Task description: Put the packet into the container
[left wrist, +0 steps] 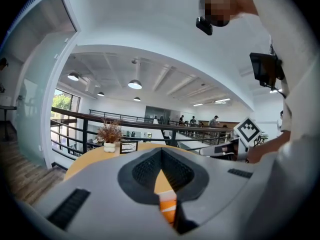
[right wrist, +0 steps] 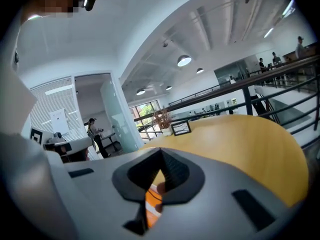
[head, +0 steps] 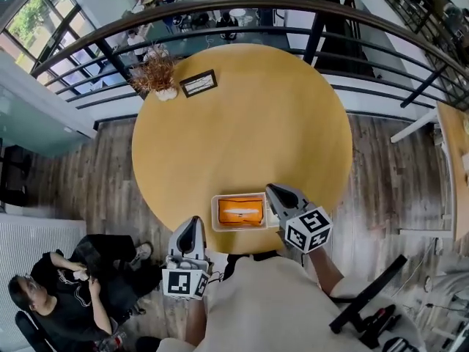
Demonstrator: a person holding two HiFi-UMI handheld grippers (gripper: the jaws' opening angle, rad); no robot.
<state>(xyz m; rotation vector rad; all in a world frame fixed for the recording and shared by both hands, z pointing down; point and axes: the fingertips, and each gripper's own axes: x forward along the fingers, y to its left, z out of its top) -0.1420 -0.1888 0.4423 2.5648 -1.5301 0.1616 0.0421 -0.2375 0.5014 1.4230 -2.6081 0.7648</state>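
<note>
An orange packet lies flat inside a white rectangular container near the front edge of the round yellow table. My right gripper hangs just right of the container, jaws together and empty. At the table's near edge, left of and below the container, my left gripper also has its jaws together with nothing in them. In the left gripper view the packet shows as an orange strip beneath the closed jaws. In the right gripper view the packet shows the same way.
A small vase of dried plants and a framed card stand at the table's far left. A dark railing curves behind the table. A person sits on the floor side at lower left. Another tabletop shows at the right edge.
</note>
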